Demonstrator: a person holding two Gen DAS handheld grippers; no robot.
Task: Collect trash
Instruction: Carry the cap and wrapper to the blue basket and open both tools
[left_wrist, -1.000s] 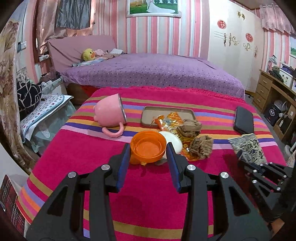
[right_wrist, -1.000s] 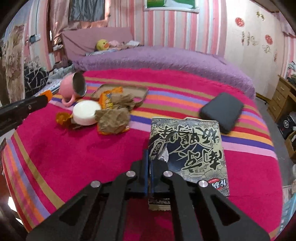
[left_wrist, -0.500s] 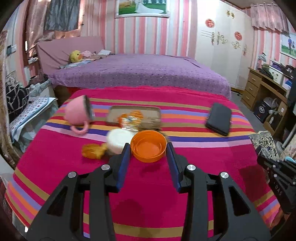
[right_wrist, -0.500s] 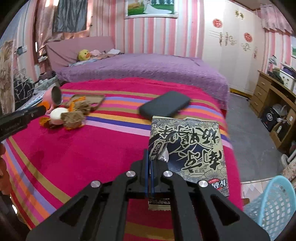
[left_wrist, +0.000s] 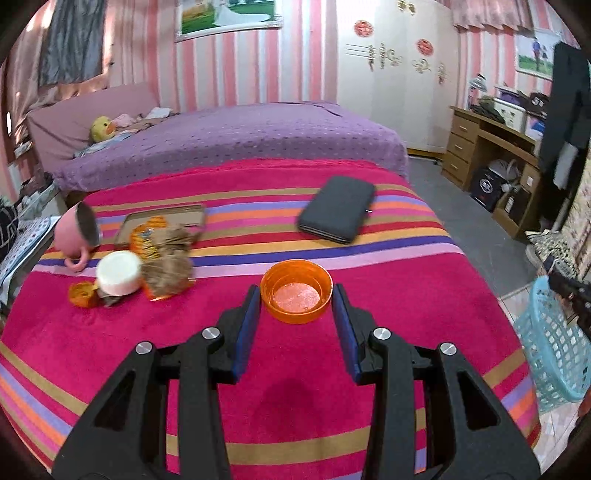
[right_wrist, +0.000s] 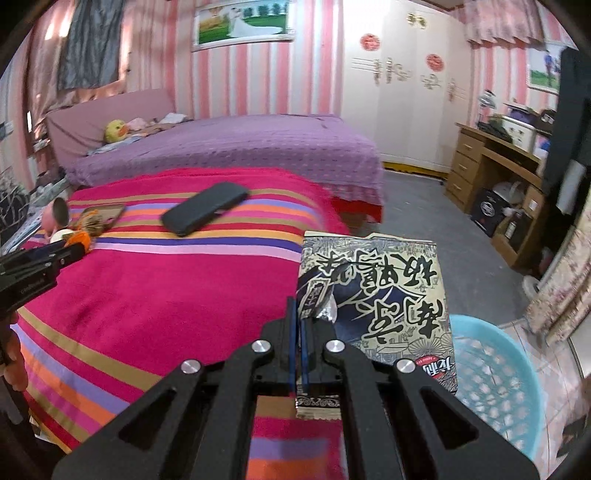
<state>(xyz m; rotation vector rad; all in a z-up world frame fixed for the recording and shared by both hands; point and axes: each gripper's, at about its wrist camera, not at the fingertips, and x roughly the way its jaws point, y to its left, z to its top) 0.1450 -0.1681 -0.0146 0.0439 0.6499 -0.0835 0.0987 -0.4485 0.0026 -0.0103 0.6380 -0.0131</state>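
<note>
While your left gripper (left_wrist: 295, 306) clamps the orange cap (left_wrist: 295, 295) and your right gripper (right_wrist: 299, 332) pinches the printed wrapper (right_wrist: 376, 295), both over the bed beside the blue basket (right_wrist: 498, 369), carry these 2 above it before releasing.

Basket (left_wrist: 554, 350): at your three o'clock, its right side was cut off by the frame edge.
Wrapper (right_wrist: 373, 310): you hid its lower edge behind the right gripper (right_wrist: 299, 325).
Tray litter (right_wrist: 92, 221): at ten o'clock, too small to tell.
</note>
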